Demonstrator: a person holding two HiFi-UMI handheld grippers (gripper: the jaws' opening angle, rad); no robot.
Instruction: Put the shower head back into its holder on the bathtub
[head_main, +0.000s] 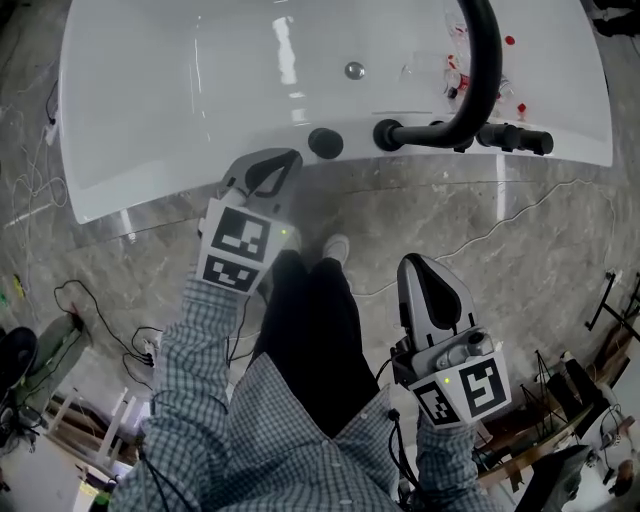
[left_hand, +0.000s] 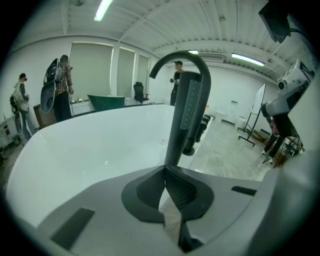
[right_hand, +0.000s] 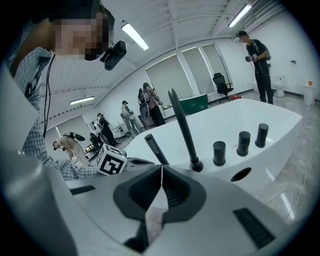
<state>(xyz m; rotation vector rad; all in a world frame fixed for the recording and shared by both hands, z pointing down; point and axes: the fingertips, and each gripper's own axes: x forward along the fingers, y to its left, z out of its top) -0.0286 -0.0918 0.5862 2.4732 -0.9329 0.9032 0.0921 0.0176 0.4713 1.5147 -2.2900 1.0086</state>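
Grippers, two of them, come nearest: our right gripper (head_main: 418, 265) hangs over the marble floor (head_main: 450, 215) and our left gripper (head_main: 285, 162) sits at the rim of the white bathtub (head_main: 120, 120). Both have their jaws shut on nothing. Just past the left one, one black shower head (left_hand: 189, 112) stands on the rim. Beyond it are one curved spout (head_main: 480, 70) and three knobs (right_hand: 243, 142).

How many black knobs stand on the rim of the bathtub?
3. In the right gripper view they stand in a row on the bathtub rim, right of the curved spout: near knob, middle knob, far knob. None looks hidden.
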